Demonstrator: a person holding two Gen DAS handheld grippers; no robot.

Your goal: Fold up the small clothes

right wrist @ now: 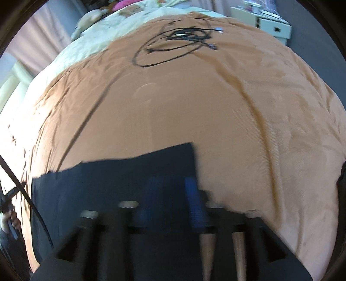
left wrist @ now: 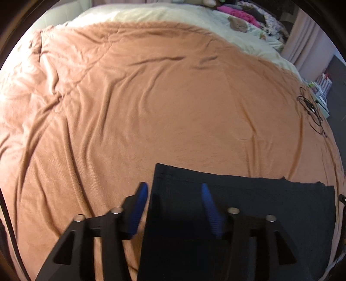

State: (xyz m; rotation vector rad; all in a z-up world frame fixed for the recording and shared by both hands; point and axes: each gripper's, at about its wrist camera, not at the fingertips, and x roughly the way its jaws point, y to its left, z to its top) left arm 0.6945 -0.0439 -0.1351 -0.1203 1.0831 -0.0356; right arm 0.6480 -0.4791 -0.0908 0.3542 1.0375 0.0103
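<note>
Rust-brown blanket [left wrist: 151, 103] covers most of the bed, with a pale cream cover [left wrist: 164, 15] beyond it and a tangle of black cable [right wrist: 173, 45] lying on the blanket near the far edge. Closest to me, a dark navy garment [left wrist: 248, 207] lies flat on the blanket with straight edges. My left tool [left wrist: 174, 190] stands spread, its 2 blue fingertips [left wrist: 141, 198] well apart: one is over the blanket just beside the garment's left edge, the other over the dark cloth, and neither presses on it. My right tool [right wrist: 173, 190] is blurred, but its 2 blue fingers [right wrist: 191, 194] also show apart, placed over the garment's right corner, with nothing pinched that I can see. At the far corner of the bed lie pink and patterned clothes [left wrist: 244, 15].
</note>
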